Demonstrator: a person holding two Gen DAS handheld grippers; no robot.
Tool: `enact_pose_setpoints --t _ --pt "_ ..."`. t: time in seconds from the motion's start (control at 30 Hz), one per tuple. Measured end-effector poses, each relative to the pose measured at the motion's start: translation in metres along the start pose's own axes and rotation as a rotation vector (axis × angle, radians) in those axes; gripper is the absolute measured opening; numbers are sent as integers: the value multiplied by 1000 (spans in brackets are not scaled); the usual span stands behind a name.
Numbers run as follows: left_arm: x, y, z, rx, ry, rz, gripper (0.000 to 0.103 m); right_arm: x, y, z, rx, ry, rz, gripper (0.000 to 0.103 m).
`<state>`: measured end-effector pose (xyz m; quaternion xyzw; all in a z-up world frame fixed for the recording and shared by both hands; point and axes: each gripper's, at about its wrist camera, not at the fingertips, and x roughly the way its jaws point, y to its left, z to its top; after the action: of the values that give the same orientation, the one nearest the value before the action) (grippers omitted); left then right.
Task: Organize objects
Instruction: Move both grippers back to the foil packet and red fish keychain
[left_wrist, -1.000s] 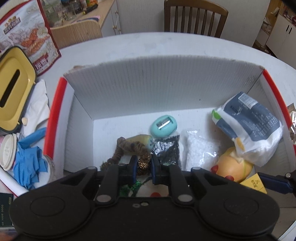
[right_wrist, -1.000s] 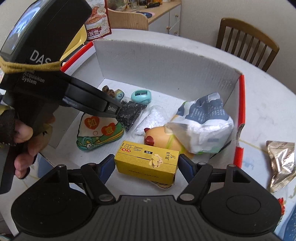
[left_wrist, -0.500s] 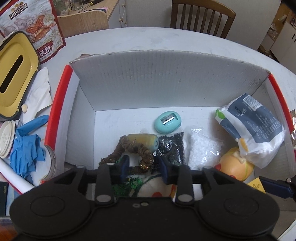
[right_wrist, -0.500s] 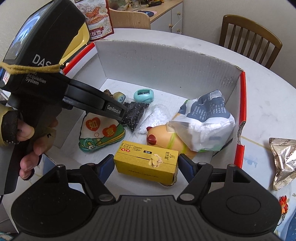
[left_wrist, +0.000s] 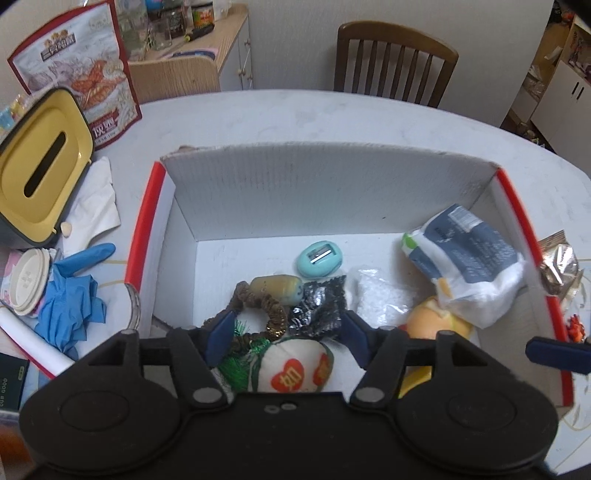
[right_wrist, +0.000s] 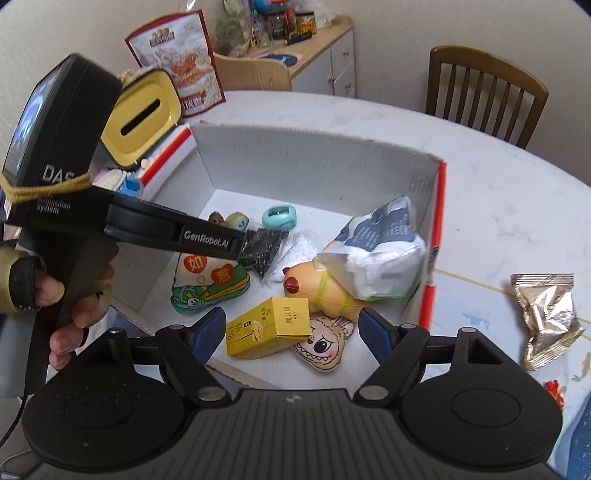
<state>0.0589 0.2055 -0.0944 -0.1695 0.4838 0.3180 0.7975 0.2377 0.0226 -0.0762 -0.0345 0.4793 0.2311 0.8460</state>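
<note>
While "GenRobot.AI" marks the left gripper (right_wrist: 245, 242), both grippers' fingers (left_wrist: 221, 334) gape wide, empty; right gripper (right_wrist: 293, 328) straddles the yellow carton (right_wrist: 269, 326).

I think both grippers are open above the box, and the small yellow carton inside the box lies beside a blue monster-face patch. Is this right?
Not quite. The patch beside the yellow carton is beige, not blue, as the right wrist view shows. The left gripper and right gripper are indeed open above the box.

White cardboard box (left_wrist: 332, 192) with red edges; teal sharpener (left_wrist: 320, 260), yellow carton (right_wrist: 269, 326), crumpled blue gloves (left_wrist: 70, 310) at left, yellow tissue box (left_wrist: 40, 170) upper left.
</note>
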Motion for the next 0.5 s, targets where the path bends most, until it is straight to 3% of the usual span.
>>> enact_pose_setpoints --t 0.5 --pt "-64 -42 -13 26 -122 -60 70 -68 -25 -16 -6 -106 18 79"
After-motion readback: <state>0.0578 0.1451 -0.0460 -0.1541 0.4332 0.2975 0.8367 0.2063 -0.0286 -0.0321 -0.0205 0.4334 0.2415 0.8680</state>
